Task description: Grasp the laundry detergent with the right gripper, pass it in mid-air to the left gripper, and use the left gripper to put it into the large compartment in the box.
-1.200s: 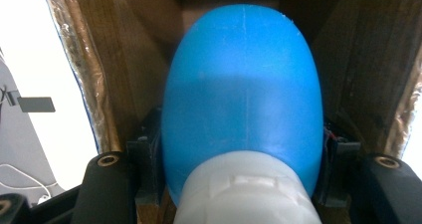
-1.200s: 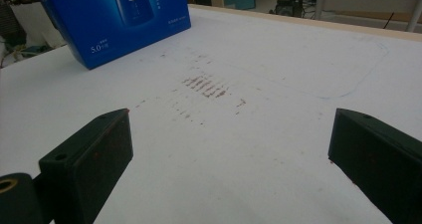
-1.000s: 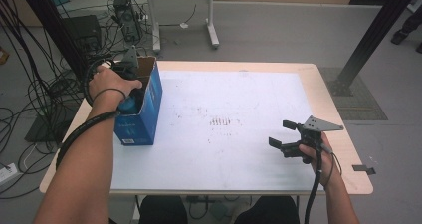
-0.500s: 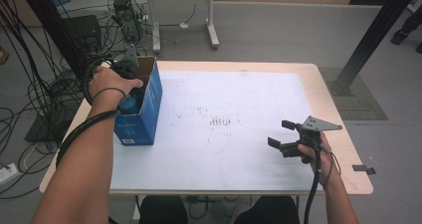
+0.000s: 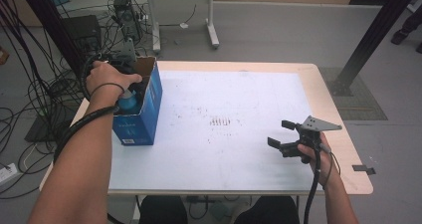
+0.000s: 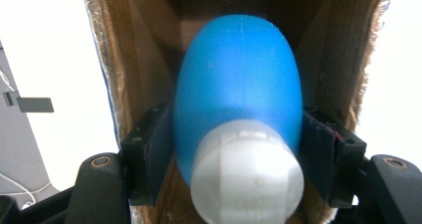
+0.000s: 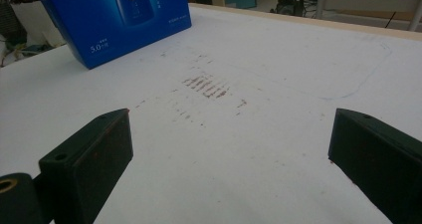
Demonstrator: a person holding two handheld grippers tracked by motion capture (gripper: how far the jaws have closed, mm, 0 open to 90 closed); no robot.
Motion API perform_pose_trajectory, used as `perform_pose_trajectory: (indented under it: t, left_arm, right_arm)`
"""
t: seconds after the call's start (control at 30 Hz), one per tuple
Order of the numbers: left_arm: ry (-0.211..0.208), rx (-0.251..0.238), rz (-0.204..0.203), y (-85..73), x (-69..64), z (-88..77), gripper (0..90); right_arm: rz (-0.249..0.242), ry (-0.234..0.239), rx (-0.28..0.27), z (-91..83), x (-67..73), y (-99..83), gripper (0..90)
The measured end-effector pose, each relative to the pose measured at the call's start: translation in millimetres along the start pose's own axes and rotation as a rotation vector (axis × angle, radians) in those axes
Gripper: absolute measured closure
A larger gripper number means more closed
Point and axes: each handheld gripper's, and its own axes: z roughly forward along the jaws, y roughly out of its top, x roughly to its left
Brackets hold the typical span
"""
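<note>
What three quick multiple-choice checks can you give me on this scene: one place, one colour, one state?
1. Where is the bottle?
A. inside the box
B. lying on the floor
C. in the right tongs

2. What colour is the bottle's cap?
A. blue
B. white
C. black

3. How do the right tongs stand?
A. shut on the box
B. shut on nothing
C. open, nothing between them

Key:
1 A, the box's brown inner walls surround the bottle in the left gripper view.
2 B, the cap is white against the blue body.
3 C, the jaws stand wide apart over bare table.
</note>
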Motion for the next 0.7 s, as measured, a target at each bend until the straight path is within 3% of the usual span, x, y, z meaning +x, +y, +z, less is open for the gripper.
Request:
perform_pose_trajectory:
  t: [0.7]
  left_arm:
    - [-0.003,-0.031,-0.01,-9.4,-6.2,-31.6,33.5]
  right_arm:
    - [-0.002,-0.001,0.0,-3.6,1.5,1.8,3.4]
